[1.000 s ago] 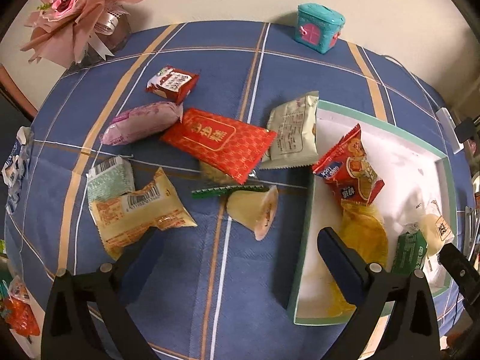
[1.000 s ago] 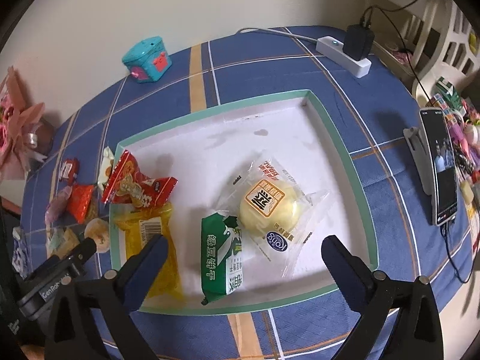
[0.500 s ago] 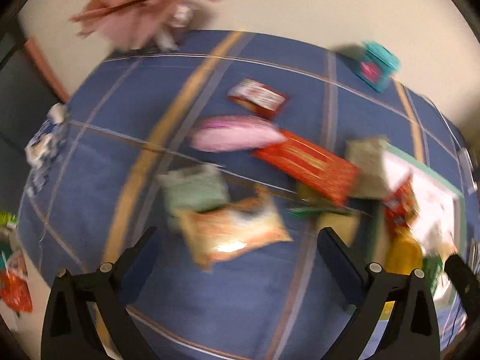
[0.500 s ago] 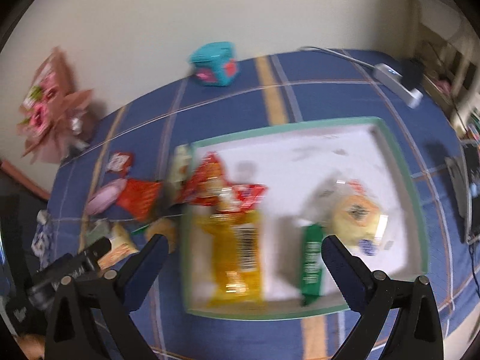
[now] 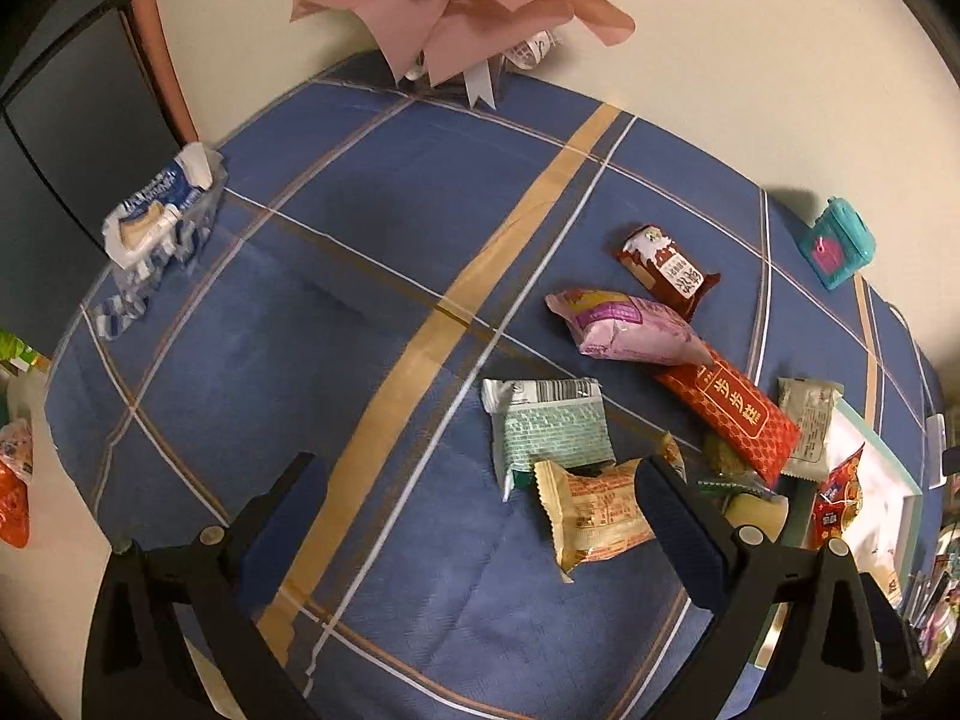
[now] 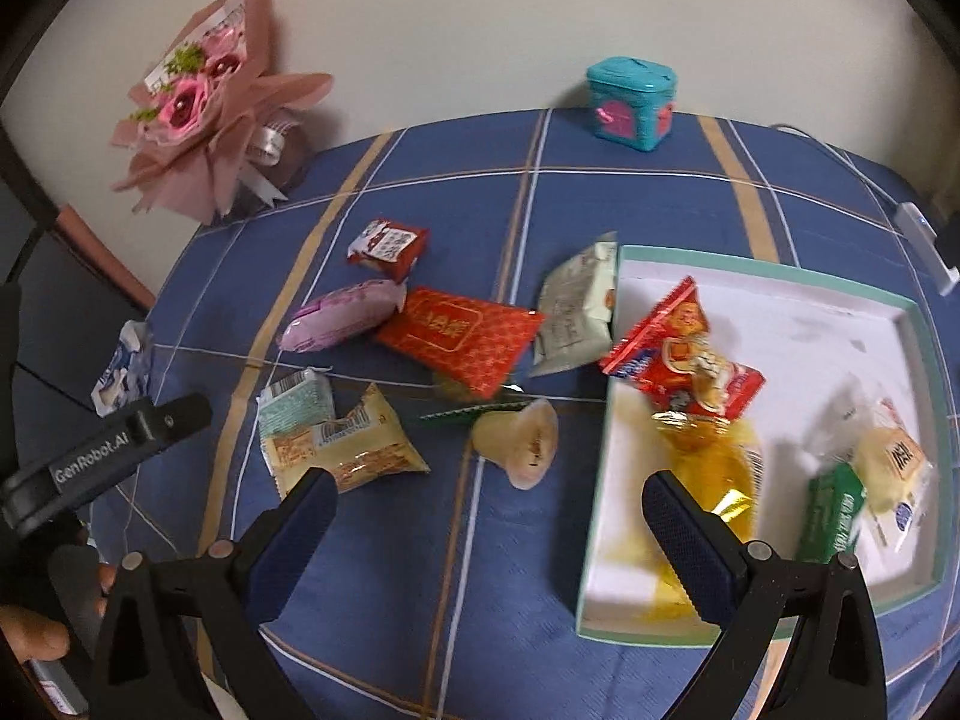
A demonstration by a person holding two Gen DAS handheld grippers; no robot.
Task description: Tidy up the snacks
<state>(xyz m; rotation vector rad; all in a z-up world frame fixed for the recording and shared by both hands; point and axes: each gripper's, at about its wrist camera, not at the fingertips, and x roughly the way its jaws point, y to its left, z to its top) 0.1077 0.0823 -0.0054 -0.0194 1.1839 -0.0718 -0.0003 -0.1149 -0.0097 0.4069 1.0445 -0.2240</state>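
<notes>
1. Loose snacks are seen scattered on the blue plaid-clothed surface (image 6: 600, 204): a long red foil packet with gold characters (image 6: 459, 336), a pink puffed wrapper (image 6: 339, 324) touching its left end, a brown-and-white chocolate packet (image 6: 390, 247) behind them, and a pale grey-green sachet (image 6: 576, 315) leaning against the box wall.
2. Nearer the cameras, a mint-green barcode packet (image 6: 297, 402) is partly overlapped by a tan-and-orange biscuit packet (image 6: 348, 450); a translucent jelly cup (image 6: 522, 438) lies on its side beside a thin green stick wrapper (image 6: 465, 414).
3. A shallow white box with a teal rim (image 6: 774, 276) is seen at the right, holding a red crinkled chip bag (image 6: 684, 360) propped on its left wall, a yellow packet (image 6: 714, 468), a green carton-shaped packet (image 6: 831, 510) and a clear-wrapped yellow bun (image 6: 888, 468).
4. The right hand-held gripper (image 6: 486, 531) is held spread wide above the cloth, nothing between its fingers.
5. The left hand-held gripper (image 5: 480, 516) is likewise spread and empty, its right finger just in front of the biscuit packet (image 5: 600, 510).
6. Further out, a pink paper-wrapped bouquet (image 6: 204, 102), a teal box with pink hearts (image 6: 630, 102) and a torn blue-and-white wrapper (image 5: 159, 216) at the surface's edge are seen.
</notes>
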